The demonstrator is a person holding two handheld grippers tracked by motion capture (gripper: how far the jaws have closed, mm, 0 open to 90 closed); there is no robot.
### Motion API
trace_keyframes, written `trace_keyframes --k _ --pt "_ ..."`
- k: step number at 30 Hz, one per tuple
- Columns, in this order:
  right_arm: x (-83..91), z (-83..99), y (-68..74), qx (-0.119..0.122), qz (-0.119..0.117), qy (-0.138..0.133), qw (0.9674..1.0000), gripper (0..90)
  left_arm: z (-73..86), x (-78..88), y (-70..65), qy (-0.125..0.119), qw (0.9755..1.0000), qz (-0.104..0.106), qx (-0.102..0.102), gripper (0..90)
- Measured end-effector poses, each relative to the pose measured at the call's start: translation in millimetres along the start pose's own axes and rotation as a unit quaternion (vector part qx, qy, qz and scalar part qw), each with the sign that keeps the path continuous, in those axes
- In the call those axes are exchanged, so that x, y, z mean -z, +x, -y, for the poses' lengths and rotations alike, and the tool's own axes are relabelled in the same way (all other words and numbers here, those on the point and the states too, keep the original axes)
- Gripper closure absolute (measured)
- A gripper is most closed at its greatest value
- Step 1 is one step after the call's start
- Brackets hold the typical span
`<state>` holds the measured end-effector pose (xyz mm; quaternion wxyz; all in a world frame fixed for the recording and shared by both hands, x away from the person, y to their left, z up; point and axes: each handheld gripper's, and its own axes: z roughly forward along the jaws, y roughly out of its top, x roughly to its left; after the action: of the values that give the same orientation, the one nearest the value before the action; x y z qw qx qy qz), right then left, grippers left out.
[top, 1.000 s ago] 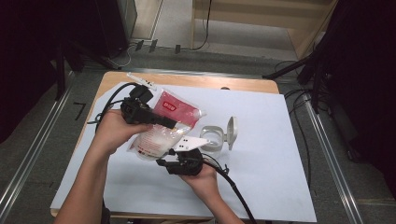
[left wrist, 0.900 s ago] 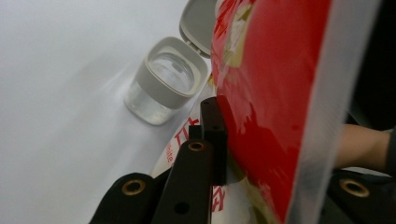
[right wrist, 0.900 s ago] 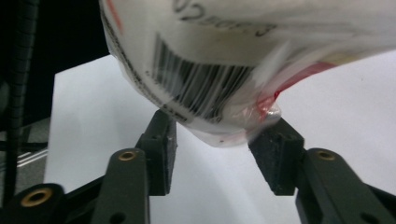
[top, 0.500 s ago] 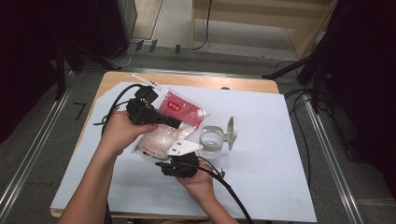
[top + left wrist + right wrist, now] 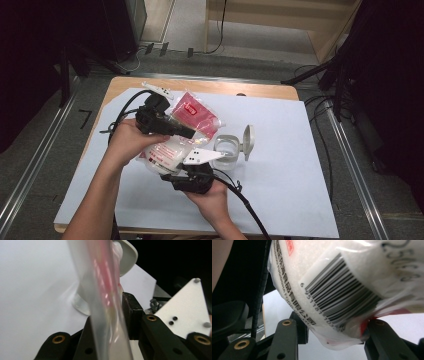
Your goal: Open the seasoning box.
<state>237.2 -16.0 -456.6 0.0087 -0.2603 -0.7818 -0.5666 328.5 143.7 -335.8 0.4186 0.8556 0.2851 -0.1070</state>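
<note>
A clear plastic bag (image 5: 192, 117) with a red top and white granules hangs over the table between both grippers. My left gripper (image 5: 192, 134) comes in from the left and grips its upper film. The left gripper view shows the film (image 5: 105, 302) filling the gap of that gripper (image 5: 107, 322), whose jaws have just been opening a little. My right gripper (image 5: 172, 169) holds the bag's lower end from below. In the right gripper view the barcoded corner (image 5: 337, 285) is pinched in its jaws (image 5: 334, 327), which have just been closing.
A small white jar (image 5: 227, 150) stands just right of the bag with its flip lid (image 5: 248, 141) open and upright. A white sheet (image 5: 300, 175) covers the wooden table. Black cables trail from both grippers. The right gripper's grey plate (image 5: 185, 307) shows close by.
</note>
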Motion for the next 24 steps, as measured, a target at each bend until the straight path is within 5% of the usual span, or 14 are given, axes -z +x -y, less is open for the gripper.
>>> trace_keyframes --k 4,6,15,18,23,24 --pt "4.7 -0.4 -4.6 -0.020 -0.006 -0.008 0.9998 59.9 -0.2 -3.4 -1.1 0.014 0.9997 0.005 0.018 77.3" --pt "4.5 -0.5 0.0 -0.006 0.009 0.002 0.9999 59.5 -1.3 -6.9 -2.7 0.027 0.9992 0.020 0.023 81.1" --pt "-4.8 -2.2 9.3 0.005 0.056 0.032 0.9979 51.6 -6.3 -18.6 -7.2 0.055 0.9953 -0.011 0.079 84.5" --pt "-10.5 -2.4 9.4 -0.002 0.069 0.040 0.9969 53.1 -6.4 -23.7 -7.4 0.066 0.9943 -0.021 0.081 84.5" --pt "-12.8 -1.5 7.2 -0.028 0.063 0.047 0.9965 56.6 -7.9 -28.9 -7.1 0.074 0.9936 -0.016 0.084 77.8" --pt "-12.5 -1.1 6.6 -0.035 0.055 0.047 0.9968 57.7 -8.2 -29.5 -7.8 0.077 0.9935 -0.029 0.079 75.5"
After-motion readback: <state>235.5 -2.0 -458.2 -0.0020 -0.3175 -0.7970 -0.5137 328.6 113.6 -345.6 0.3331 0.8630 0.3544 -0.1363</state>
